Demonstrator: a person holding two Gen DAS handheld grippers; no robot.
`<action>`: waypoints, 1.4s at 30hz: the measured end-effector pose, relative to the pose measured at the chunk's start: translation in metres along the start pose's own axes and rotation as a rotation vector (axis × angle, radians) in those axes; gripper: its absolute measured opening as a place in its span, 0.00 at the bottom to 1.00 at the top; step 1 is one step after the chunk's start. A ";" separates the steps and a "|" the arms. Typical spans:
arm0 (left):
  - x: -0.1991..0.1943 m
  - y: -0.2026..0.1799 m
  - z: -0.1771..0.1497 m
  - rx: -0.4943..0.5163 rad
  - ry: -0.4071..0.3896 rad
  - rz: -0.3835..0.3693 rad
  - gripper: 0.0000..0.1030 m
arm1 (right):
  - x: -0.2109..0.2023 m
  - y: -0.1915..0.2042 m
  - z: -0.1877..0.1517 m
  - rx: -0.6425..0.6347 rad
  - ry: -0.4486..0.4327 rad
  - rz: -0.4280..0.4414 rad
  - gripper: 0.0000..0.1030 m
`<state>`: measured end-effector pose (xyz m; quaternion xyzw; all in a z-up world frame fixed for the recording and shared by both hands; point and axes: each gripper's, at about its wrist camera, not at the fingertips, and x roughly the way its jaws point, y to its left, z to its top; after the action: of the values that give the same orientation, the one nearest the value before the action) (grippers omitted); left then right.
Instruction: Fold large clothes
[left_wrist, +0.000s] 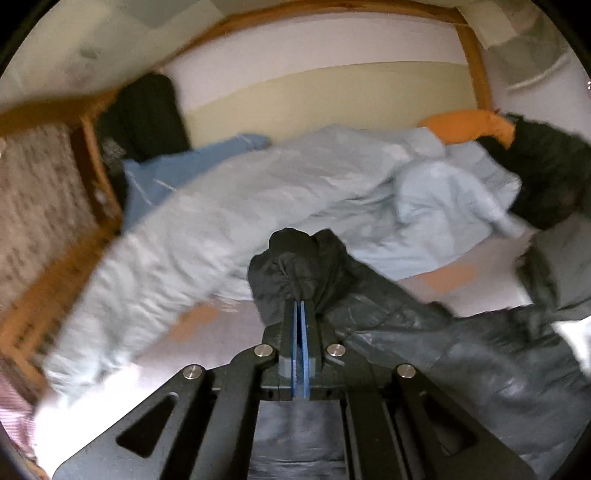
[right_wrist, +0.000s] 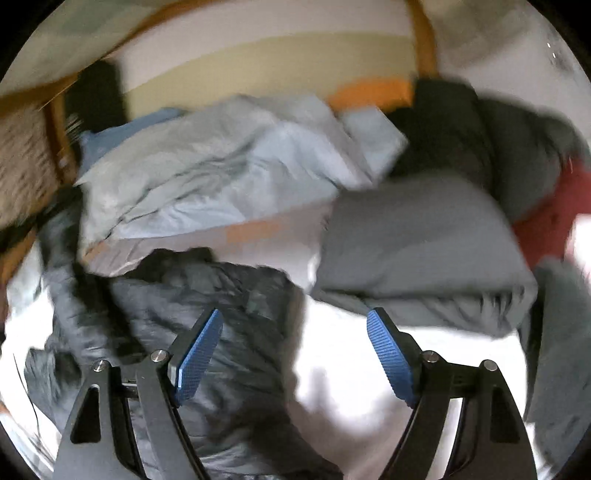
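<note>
Now | your left tongs (left_wrist: 301, 301) pinch the dark jacket (left_wrist: 461, 362) tight | your right tongs (right_wrist: 295, 328) are wide open, holding nothing

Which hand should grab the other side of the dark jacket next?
The right gripper, probably: it is open and empty above the dark jacket, while the left gripper is already shut on it.

No readable text, labels, brands or numbers in either wrist view — both frames are motion-blurred. The patterned panel (left_wrist: 35, 206) at the left edge carries dark marks that could be print, but they're too smeared to tell — nothing legible on the clothes.
</note>
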<state>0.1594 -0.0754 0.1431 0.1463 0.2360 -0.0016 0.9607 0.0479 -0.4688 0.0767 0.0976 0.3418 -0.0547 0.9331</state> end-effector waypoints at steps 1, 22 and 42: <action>-0.003 0.002 -0.005 -0.005 -0.008 0.020 0.02 | 0.001 -0.008 0.001 0.030 0.001 -0.005 0.80; 0.001 0.102 -0.128 -0.381 0.188 0.010 0.65 | 0.034 0.145 -0.096 -0.565 0.275 0.270 0.80; 0.122 0.021 -0.055 -0.280 0.402 -0.213 0.12 | 0.010 0.042 -0.019 -0.092 -0.011 0.114 0.84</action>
<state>0.2450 -0.0314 0.0472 -0.0161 0.4339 -0.0409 0.8999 0.0512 -0.4241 0.0620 0.0736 0.3329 0.0138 0.9400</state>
